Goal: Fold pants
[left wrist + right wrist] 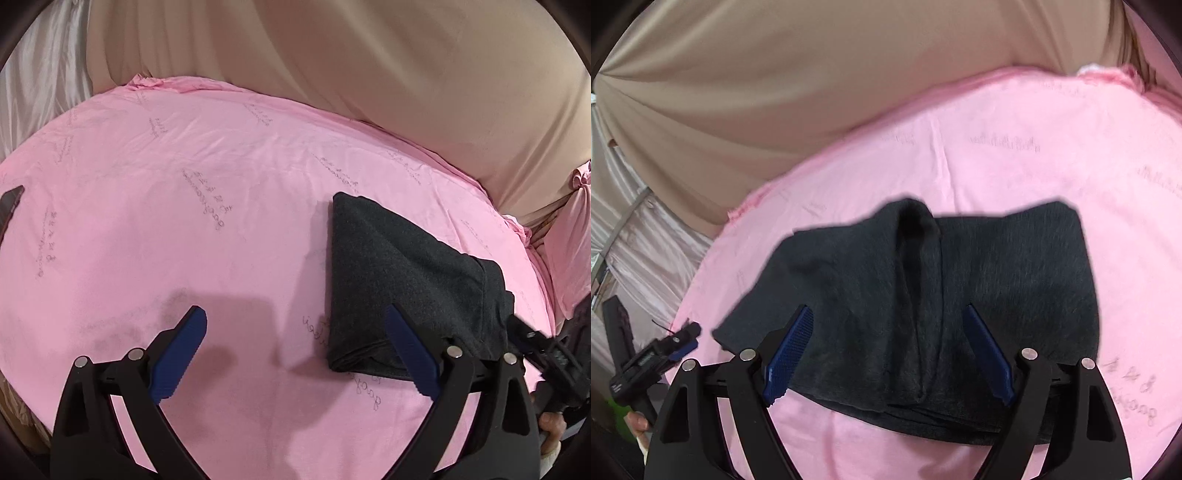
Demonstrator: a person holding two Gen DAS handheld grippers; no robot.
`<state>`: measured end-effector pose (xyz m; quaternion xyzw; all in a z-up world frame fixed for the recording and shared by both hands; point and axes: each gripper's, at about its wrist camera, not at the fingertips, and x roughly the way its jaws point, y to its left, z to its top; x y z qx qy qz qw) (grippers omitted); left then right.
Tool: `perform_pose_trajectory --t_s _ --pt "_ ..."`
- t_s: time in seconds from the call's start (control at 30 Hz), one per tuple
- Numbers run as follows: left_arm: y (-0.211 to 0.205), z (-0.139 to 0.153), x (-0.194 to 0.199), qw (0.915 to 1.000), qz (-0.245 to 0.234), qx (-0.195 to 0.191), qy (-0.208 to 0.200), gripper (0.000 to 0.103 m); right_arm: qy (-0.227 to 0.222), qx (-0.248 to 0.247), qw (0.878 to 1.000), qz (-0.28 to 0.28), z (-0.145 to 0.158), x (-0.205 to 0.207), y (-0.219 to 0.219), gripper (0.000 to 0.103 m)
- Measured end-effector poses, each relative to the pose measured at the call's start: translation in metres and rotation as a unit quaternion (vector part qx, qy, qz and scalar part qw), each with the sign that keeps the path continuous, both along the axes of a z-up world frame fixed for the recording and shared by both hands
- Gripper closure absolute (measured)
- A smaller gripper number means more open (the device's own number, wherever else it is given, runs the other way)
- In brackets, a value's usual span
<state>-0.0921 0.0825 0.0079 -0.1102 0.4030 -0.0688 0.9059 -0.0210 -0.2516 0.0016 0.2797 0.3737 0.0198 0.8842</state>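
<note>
The dark grey pants [402,280] lie folded into a compact bundle on the pink sheet [184,206]. My left gripper [295,317] is open and empty, hovering over the sheet just left of the bundle. In the right wrist view the pants [923,302] fill the centre with a raised crease down the middle. My right gripper [886,314] is open above the near edge of the bundle, holding nothing. The right gripper also shows at the right edge of the left wrist view [517,328], at the bundle's far corner.
A beige curtain [369,74] hangs behind the pink-covered surface, with shiny white cloth [37,81] at the left. A dark flat object [9,206] lies at the sheet's left edge. The left gripper shows at the lower left of the right wrist view [679,339].
</note>
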Motion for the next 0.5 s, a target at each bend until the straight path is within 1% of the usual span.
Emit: perform_pose_trajectory --t_s 0.03,0.07,0.1,0.13,0.17,0.2,0.23,0.27,0.3,0.33,0.37,0.4,0.43,0.47,0.5 --pt "-0.001 -0.001 0.002 1.0 -0.002 -0.001 0.002 0.008 0.004 0.009 1.0 0.009 -0.005 0.004 0.003 0.022" --pt "-0.004 -0.003 0.002 1.0 -0.006 -0.001 0.003 0.008 0.006 0.006 1.0 0.015 -0.01 0.009 0.009 0.022" --pt "-0.007 -0.004 0.002 0.9999 -0.009 0.001 0.005 0.008 0.001 -0.022 1.0 0.012 -0.01 0.012 0.017 0.025" --pt "-0.01 -0.005 0.0 0.9998 -0.016 0.004 0.005 0.008 0.009 -0.038 0.999 0.016 -0.009 0.015 0.023 0.05" --pt "-0.013 -0.004 0.0 0.9998 -0.021 0.006 0.005 0.008 0.012 -0.036 0.999 0.023 -0.006 0.018 0.026 0.078" --pt "-0.015 -0.002 -0.001 0.9996 -0.025 0.009 0.005 0.008 0.003 -0.022 0.999 0.029 0.003 0.019 0.024 0.085" --pt "-0.017 0.001 -0.002 0.9995 -0.03 0.014 0.001 0.008 -0.017 -0.019 0.999 0.034 0.02 0.015 0.022 0.086" --pt "-0.019 0.004 -0.004 0.9994 -0.032 0.015 -0.003 0.008 -0.037 -0.024 0.998 0.036 0.037 0.009 0.019 0.086" --pt "-0.02 0.008 -0.006 0.9993 -0.033 0.016 -0.009 0.008 -0.066 -0.034 0.997 0.032 0.062 -0.002 0.015 0.086" --pt "-0.019 0.013 -0.008 0.9991 -0.035 0.017 -0.018 0.008 -0.085 -0.042 0.995 0.026 0.078 -0.012 0.011 0.086" --pt "-0.019 0.017 -0.009 0.9989 -0.036 0.017 -0.024 0.007 -0.1 -0.056 0.993 0.017 0.093 -0.023 0.005 0.087" --pt "-0.019 0.019 -0.009 0.9988 -0.036 0.017 -0.028 0.007 -0.104 -0.076 0.992 -0.002 0.102 -0.036 -0.006 0.087" --pt "-0.019 0.019 -0.009 0.9988 -0.037 0.016 -0.028 0.007 -0.096 -0.091 0.991 -0.018 0.101 -0.043 -0.015 0.086" --pt "-0.021 0.018 -0.007 0.9988 -0.039 0.016 -0.026 0.007 -0.077 -0.102 0.991 -0.029 0.091 -0.047 -0.025 0.085" --pt "-0.023 0.016 -0.005 0.9988 -0.041 0.016 -0.023 0.007 -0.039 -0.097 0.994 -0.034 0.068 -0.045 -0.039 0.084"
